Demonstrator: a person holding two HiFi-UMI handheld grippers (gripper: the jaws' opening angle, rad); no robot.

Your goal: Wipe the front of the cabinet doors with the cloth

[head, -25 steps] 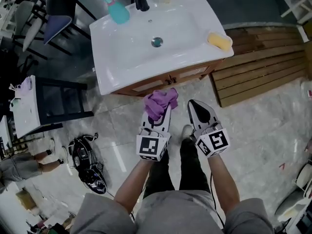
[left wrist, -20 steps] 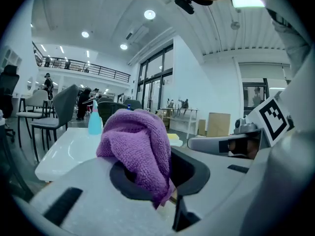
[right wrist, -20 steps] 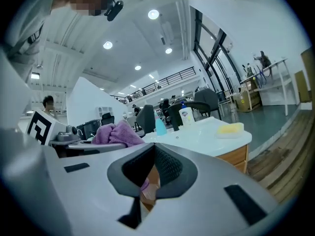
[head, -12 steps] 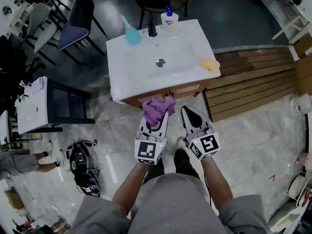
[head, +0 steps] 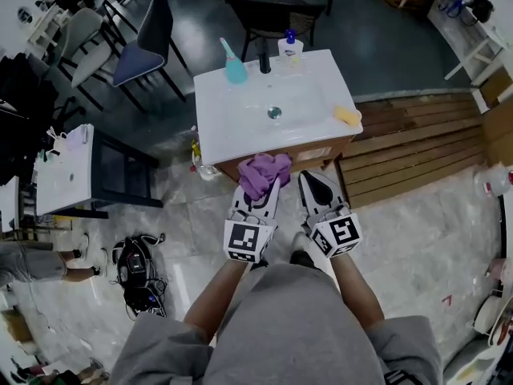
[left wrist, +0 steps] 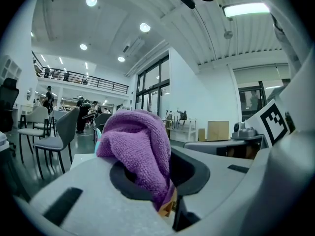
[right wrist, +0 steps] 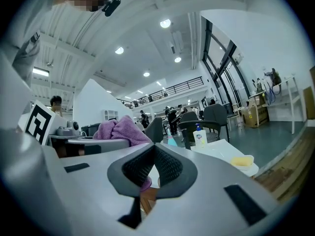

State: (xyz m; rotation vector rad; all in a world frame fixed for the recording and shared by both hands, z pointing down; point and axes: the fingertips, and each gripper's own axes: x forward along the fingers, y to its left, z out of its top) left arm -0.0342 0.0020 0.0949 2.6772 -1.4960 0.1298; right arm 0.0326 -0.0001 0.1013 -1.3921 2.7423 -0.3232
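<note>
In the head view my left gripper (head: 267, 188) is shut on a bunched purple cloth (head: 263, 172), which sticks out past its tips just in front of the vanity. A thin strip of the wooden cabinet doors (head: 322, 152) shows under the white sink top (head: 232, 119). My right gripper (head: 316, 181) hangs beside the left one, shut and holding nothing. In the left gripper view the cloth (left wrist: 140, 146) bulges up from between the jaws. The right gripper view shows the right gripper (right wrist: 153, 154) with its pads together and the cloth (right wrist: 118, 130) off to the left.
On the sink top stand a soap bottle (head: 289, 48), a teal bottle (head: 234, 69) and a yellow sponge (head: 348, 115). Wooden decking (head: 417, 143) lies to the right. A small white table (head: 64, 175) and a black bag (head: 136, 271) are at the left, with chairs behind.
The view has pulled back and up, so the vanity looks smaller and farther. Both grippers keep the same side-by-side pose, the cloth still in the left one.
</note>
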